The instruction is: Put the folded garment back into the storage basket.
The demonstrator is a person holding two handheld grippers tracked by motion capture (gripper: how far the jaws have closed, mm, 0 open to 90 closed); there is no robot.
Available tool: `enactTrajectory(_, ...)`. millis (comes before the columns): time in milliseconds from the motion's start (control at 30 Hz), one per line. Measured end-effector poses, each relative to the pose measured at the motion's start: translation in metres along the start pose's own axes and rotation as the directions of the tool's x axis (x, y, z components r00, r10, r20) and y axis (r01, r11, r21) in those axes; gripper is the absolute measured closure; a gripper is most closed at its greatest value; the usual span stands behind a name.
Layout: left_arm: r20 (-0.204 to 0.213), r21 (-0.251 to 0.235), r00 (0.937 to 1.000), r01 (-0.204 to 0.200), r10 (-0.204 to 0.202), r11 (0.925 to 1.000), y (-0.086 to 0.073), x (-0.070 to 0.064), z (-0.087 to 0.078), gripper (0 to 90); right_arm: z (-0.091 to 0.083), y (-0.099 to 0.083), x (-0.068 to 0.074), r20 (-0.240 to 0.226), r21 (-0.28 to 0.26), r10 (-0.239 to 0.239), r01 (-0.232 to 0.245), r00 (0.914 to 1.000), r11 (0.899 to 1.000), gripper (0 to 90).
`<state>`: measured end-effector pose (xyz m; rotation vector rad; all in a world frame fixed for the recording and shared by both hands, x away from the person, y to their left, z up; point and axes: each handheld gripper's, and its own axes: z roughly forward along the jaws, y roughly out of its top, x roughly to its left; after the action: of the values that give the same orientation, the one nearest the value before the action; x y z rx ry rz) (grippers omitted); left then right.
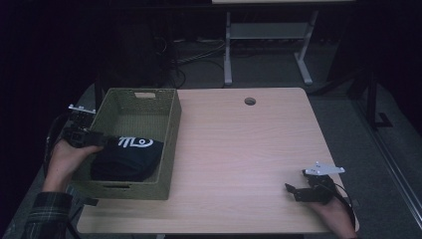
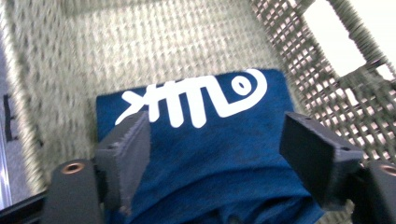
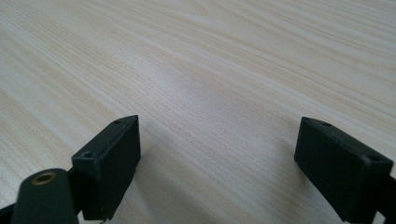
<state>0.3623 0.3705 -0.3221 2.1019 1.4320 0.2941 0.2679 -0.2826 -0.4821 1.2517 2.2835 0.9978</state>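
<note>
A folded dark blue cloth [image 1: 128, 158] with a white fish-skeleton print lies in the near half of a woven olive basket [image 1: 172, 130] at the table's left. My left gripper [image 1: 102, 140] reaches over the basket's left wall, just above the cloth. In the left gripper view the cloth [image 2: 210, 154] lies under and between the spread jaws of my left gripper [image 2: 217, 149], which is open. My right gripper [image 1: 294, 193] rests near the table's front right corner, open, with bare wood between its jaws [image 3: 217, 161].
The light wooden table [image 1: 239, 149] has a round cable hole [image 1: 250, 101] near its far edge. Beyond it stands a white desk frame [image 1: 268, 45] amid cables on a dark floor. The basket's far half [image 2: 154, 46] holds nothing.
</note>
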Motion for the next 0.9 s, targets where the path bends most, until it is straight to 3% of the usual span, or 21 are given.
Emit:
enactTrajectory(200,0.012,-0.027,0.9991,-0.039,0.04,0.9989,0.007,-0.019,0.002,15.2,0.0,0.0,0.0,0.001,0.001,0.002,-0.002,1.0,1.0,13.9)
enactTrajectory(400,0.023,-0.041,0.9975,-0.066,0.067,0.997,0.013,-0.036,0.005,13.2,0.0,0.0,0.001,0.003,0.004,0.008,-0.008,1.0,1.0,13.5)
enactTrajectory(433,0.03,-0.053,0.9963,-0.079,0.081,0.9954,0.015,-0.045,0.006,13.0,0.0,0.0,0.0,0.003,0.003,0.005,-0.005,1.0,1.0,13.5)
enactTrajectory(633,0.057,-0.095,0.9934,-0.094,0.1,0.991,0.017,-0.065,0.009,13.0,0.0,0.0,0.001,0.003,0.003,0.007,-0.007,1.0,1.0,13.4)
enactTrajectory(767,0.088,-0.138,0.9891,-0.105,0.118,0.9848,0.018,-0.086,0.013,13.0,0.0,0.0,0.0,0.003,0.002,0.005,-0.005,1.0,1.0,13.4)
enactTrajectory(800,0.088,-0.138,0.9891,-0.105,0.118,0.9848,0.018,-0.086,0.013,13.0,0.0,0.0,0.0,0.003,0.002,0.005,-0.005,1.0,1.0,13.4)
enactTrajectory(900,0.121,-0.161,0.9819,-0.126,0.146,0.9789,0.018,-0.107,0.02,13.0,0.0,0.0,0.0,0.004,0.001,0.004,-0.004,1.0,1.0,13.5)
